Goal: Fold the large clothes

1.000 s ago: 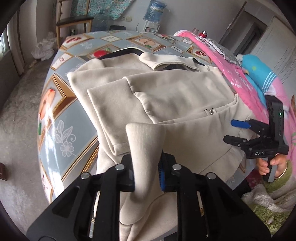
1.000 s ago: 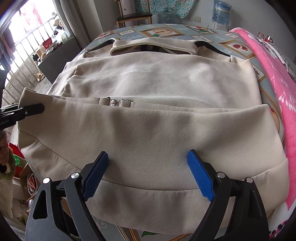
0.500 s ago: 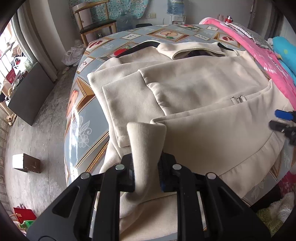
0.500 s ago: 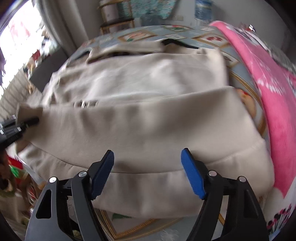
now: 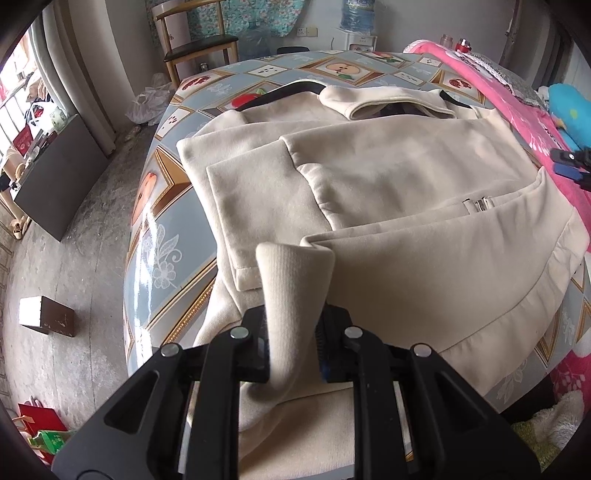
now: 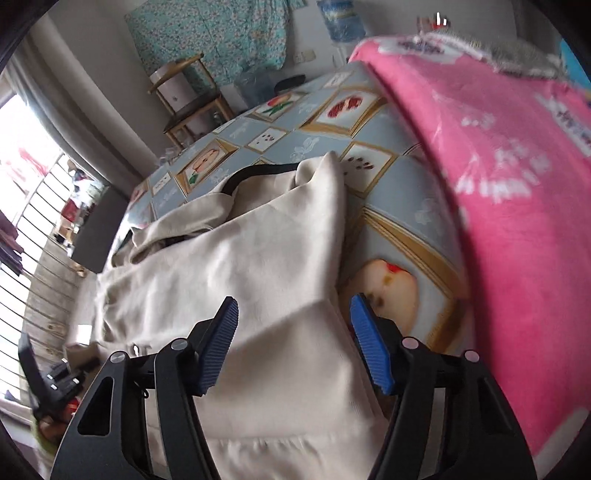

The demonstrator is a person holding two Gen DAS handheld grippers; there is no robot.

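No word, brand or number can be read anywhere here. The pink blanket (image 6: 517,206) carries white markings that might be lettering, but they are blurred past reading. The blue water bottle (image 5: 360,14) against the far wall has a pale band like a label, too small to make out. The tablecloth (image 5: 155,236) shows only framed fruit pictures and flower motifs, no writing.
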